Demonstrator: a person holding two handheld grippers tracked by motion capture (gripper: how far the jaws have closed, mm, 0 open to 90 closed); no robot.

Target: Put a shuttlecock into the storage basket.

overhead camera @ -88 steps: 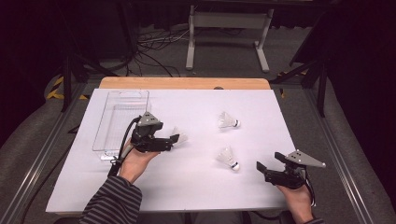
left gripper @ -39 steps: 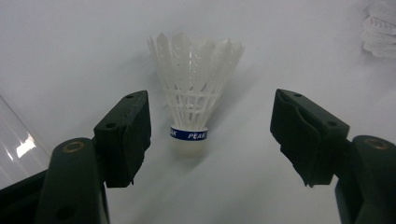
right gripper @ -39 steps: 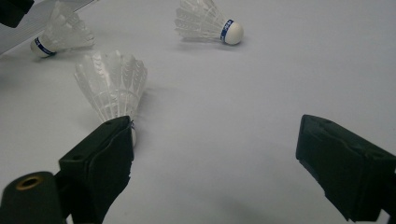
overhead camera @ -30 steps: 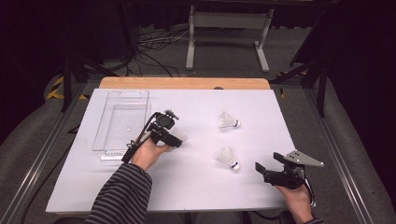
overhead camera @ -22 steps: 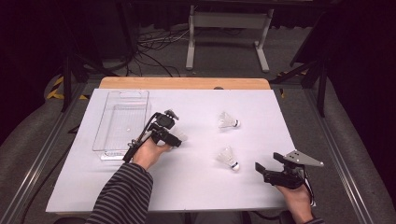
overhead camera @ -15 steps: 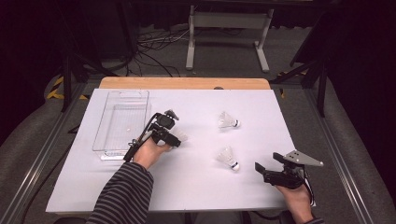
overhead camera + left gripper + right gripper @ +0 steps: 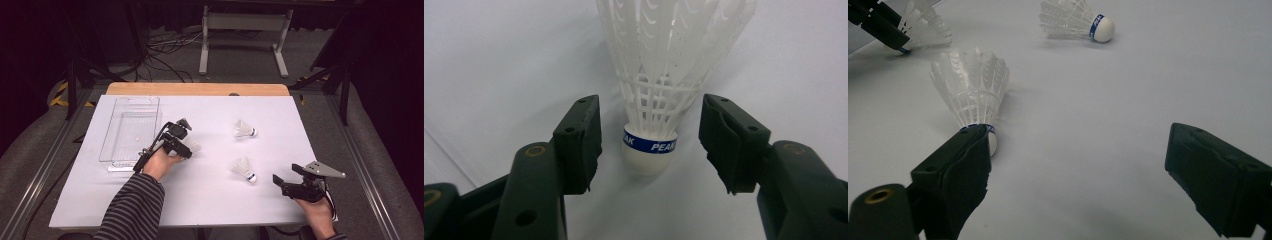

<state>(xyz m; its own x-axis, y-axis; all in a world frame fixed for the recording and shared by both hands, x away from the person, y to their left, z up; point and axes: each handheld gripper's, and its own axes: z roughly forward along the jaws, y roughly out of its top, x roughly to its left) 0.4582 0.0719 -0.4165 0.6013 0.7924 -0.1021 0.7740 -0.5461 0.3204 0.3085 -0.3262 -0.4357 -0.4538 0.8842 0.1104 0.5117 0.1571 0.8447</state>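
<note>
With the left tongs (image 7: 649, 145) set down around a shuttlecock (image 7: 659, 100) on the white table (image 7: 200, 200), the step in hand reads as the grasp itself, most likely ahead of a transfer into the clear plastic tray (image 7: 131, 131) that lies just to the left of that hand in the high view. Left gripper view: the shuttlecock lies with its cork base toward the camera, blue band legible, feather skirt fanning away; the base sits between the two black jaws, a visible gap on either side, pads not yet touching. Those jaws have just been closing on it, so they count as released for now, narrowing but with no grip made. In the high view the left tongs (image 7: 176, 142) partly cover this shuttlecock (image 7: 193, 146), which rests on the table just right of the tray. Right tongs (image 7: 295, 187) sit low near the front right of the table, jaws spread wide and holding nothing; a second shuttlecock (image 7: 244, 170) lies just ahead of them, a third (image 7: 243, 129) farther back. Judgement on the next move: finish the squeeze on the cork or the band just above it rather than on the skirt, since the feathers look likely to crush or spring out; then lift clear and carry left over the tray wall before letting go. Tray looks empty apart from a small pale speck, too small to identify.
</note>
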